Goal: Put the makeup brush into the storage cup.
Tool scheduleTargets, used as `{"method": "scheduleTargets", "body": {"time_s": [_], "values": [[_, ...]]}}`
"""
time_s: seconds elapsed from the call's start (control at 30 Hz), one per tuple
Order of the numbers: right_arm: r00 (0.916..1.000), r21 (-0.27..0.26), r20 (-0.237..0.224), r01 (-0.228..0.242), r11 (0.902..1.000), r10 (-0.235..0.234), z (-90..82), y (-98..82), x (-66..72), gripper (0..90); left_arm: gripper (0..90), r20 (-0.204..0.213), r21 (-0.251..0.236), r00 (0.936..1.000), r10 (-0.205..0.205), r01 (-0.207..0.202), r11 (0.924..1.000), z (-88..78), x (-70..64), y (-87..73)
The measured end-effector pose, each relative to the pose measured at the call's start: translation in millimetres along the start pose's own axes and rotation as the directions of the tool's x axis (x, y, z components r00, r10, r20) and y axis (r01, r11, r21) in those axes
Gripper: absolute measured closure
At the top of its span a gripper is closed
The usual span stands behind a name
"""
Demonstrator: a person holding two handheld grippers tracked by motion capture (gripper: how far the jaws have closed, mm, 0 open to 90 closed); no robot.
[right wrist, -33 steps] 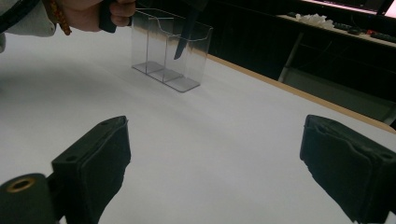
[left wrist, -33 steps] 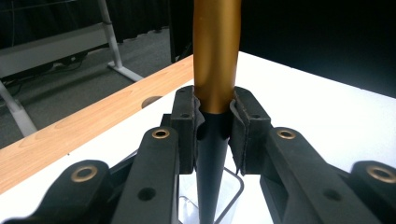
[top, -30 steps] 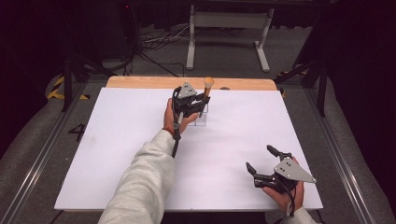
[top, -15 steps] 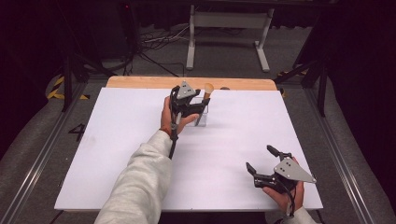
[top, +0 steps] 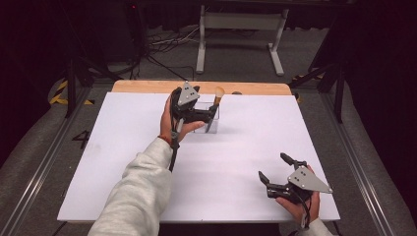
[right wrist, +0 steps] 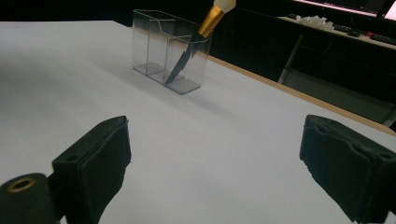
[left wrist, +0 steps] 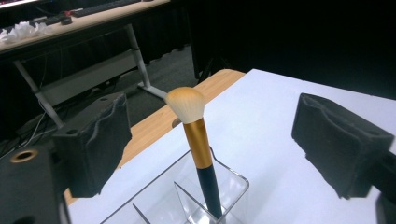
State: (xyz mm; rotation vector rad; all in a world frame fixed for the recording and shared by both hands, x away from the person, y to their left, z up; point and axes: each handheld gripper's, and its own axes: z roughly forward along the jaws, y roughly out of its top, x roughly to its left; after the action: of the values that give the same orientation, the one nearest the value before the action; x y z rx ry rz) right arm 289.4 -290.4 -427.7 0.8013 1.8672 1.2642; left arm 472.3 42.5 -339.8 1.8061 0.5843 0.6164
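Observation:
A makeup brush (top: 218,93) with a cream head, gold ferrule and black handle leans in a clear plastic organizer (top: 212,120) at the back middle of the white table (top: 123,162). My left gripper (top: 204,105) hovers just left of it, open. In the left gripper view the brush (left wrist: 198,140) stands free between the wide-apart jaws of the left gripper (left wrist: 219,140), inside one compartment of the organizer (left wrist: 233,186). My right gripper (top: 272,165) rests open near the front right. From the right gripper (right wrist: 219,158), the organizer (right wrist: 161,51) and brush (right wrist: 212,16) lie far ahead.
A strip of bare wood (top: 147,86) runs along the table's back edge. Beyond it stand a metal table frame (top: 238,29) and cables on a dark floor. Broad white surface lies between the two grippers.
The left gripper has drawn slightly to the left, away from the brush, whose head now sits a little lower. The right gripper has not moved.

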Motion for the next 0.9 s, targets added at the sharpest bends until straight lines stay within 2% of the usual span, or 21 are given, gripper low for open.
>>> {"method": "scheduleTargets", "body": {"time_s": [0.17, 0.2, 0.63, 0.67, 0.9], "values": [[1.0, 0.004, -0.003, 0.004, 1.0, -0.004, 0.6, -0.2, 0.3, 9.4, 6.1, 0.004, 0.013, 0.9995, 0.03, -0.03, 0.9995, -6.6, -3.7, 1.4], [1.0, 0.005, -0.005, 0.004, 1.0, -0.004, 0.8, -0.1, 0.7, 9.4, 4.7, 0.007, 0.013, 0.9988, 0.048, -0.048, 0.9988, -10.0, -5.7, 1.2], [1.0, 0.005, -0.005, 0.007, 1.0, -0.007, 1.3, 0.3, 1.4, 9.4, 2.2, 0.039, -0.035, 0.9959, 0.081, -0.08, 0.9962, -37.4, -14.6, -0.2], [1.0, 0.006, -0.006, 0.008, 1.0, -0.008, 1.5, 0.3, 1.5, 9.4, 2.2, 0.034, -0.034, 0.995, 0.094, -0.093, 0.9951, -39.8, -15.2, -0.3], [0.9999, 0.008, -0.01, 0.01, 0.9999, -0.01, 2.1, 0.3, 2.6, 9.4, 2.4, 0.013, -0.035, 0.9945, 0.104, -0.103, 0.9941, -51.3, -15.9, -4.2]]}}
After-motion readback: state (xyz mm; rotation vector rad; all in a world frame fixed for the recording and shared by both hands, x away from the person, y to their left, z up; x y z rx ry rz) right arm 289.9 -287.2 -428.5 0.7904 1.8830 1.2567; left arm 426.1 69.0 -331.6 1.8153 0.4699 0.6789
